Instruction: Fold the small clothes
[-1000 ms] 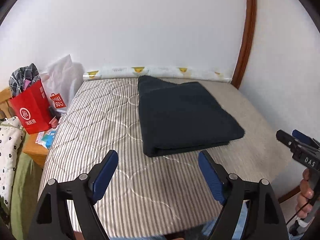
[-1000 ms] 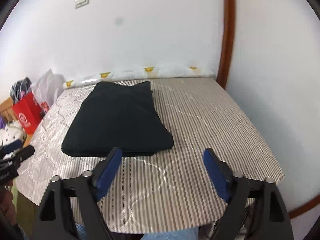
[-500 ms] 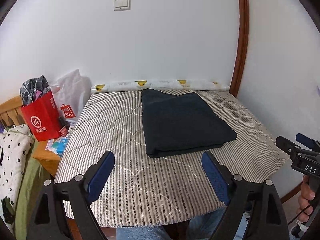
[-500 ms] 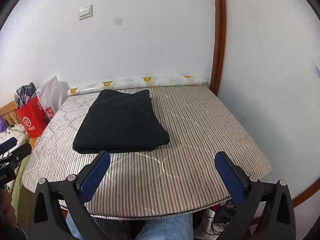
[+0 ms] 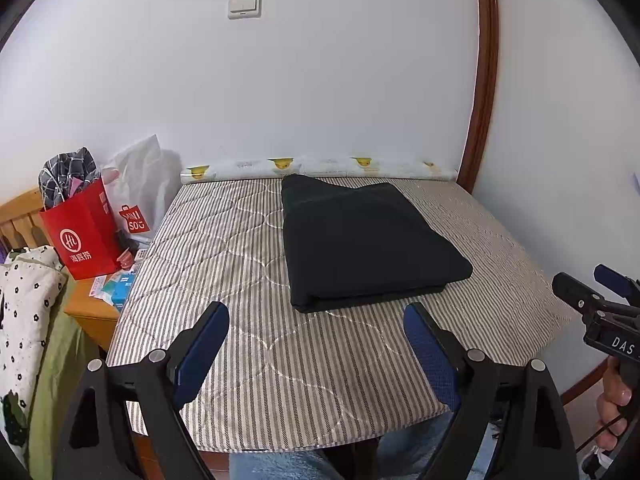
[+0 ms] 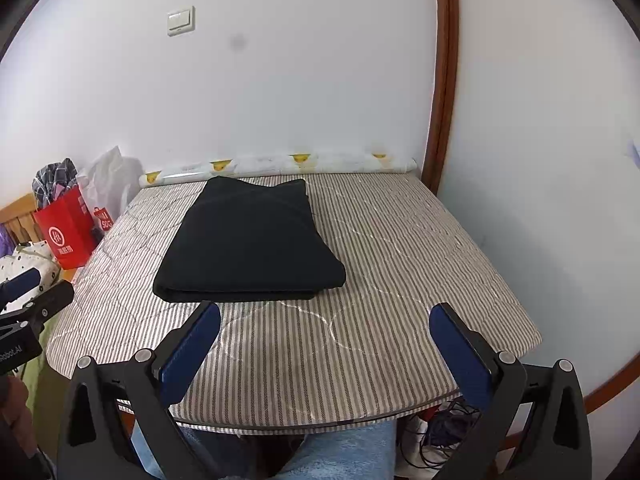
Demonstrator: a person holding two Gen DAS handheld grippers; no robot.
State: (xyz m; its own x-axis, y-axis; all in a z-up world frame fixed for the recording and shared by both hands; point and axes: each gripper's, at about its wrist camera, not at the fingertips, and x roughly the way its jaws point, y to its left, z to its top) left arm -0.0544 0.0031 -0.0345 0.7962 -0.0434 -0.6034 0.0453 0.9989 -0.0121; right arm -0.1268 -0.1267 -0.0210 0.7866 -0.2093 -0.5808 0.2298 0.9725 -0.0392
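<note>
Nearest me, my left gripper [image 5: 316, 340] and right gripper [image 6: 324, 340] both hang over the near edge of the striped tabletop [image 6: 400, 280], jaws spread wide and holding nothing. Beyond them lies the folded black garment [image 5: 360, 236], its long axis running away toward the wall, closer to my left gripper.

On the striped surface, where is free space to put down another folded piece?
Bare striped surface lies right of the folded dark garment, and between it and both open grippers. Crowded: the left edge, by the red bag.
</note>
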